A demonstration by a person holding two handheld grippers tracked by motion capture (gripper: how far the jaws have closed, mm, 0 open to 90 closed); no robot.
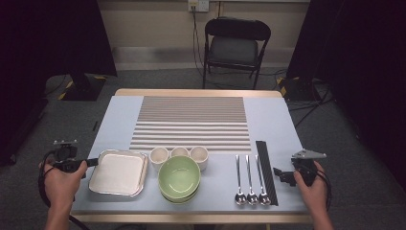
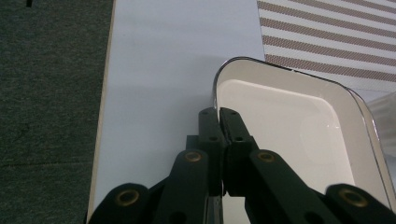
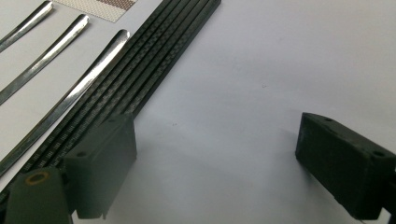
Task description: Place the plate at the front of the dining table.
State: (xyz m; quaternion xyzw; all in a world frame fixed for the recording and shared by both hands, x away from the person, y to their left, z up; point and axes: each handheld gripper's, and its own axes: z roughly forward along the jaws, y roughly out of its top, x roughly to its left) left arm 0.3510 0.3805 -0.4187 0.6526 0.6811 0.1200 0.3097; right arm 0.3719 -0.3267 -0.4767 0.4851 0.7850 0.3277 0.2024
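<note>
The left gripper (image 2: 218,112) has its jaws pinched on the near-left rim of the square white metal-edged tray (image 2: 289,112), which rests flat on the desk (image 1: 119,115) at lower left of the high view; judged stage: grasp made, lift and placement remain. The right gripper (image 3: 215,158), jaws spread and empty, sits beside the black carbon-pattern chopsticks (image 3: 140,70). The high view adds the green bowl (image 1: 179,176).

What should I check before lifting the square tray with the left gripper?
1. Left gripper shut on the square tray rim: ok, jaws pinch its near-left edge.
2. Grip depth: cannot tell, only the tips reach the rim.
3. Tray clear of the green bowl: ok, apart in the high view.
4. Tray holds nothing: ok.
5. Right gripper free: ok, open above bare table beside the black chopsticks.
6. Striped mat free: ok.
</note>
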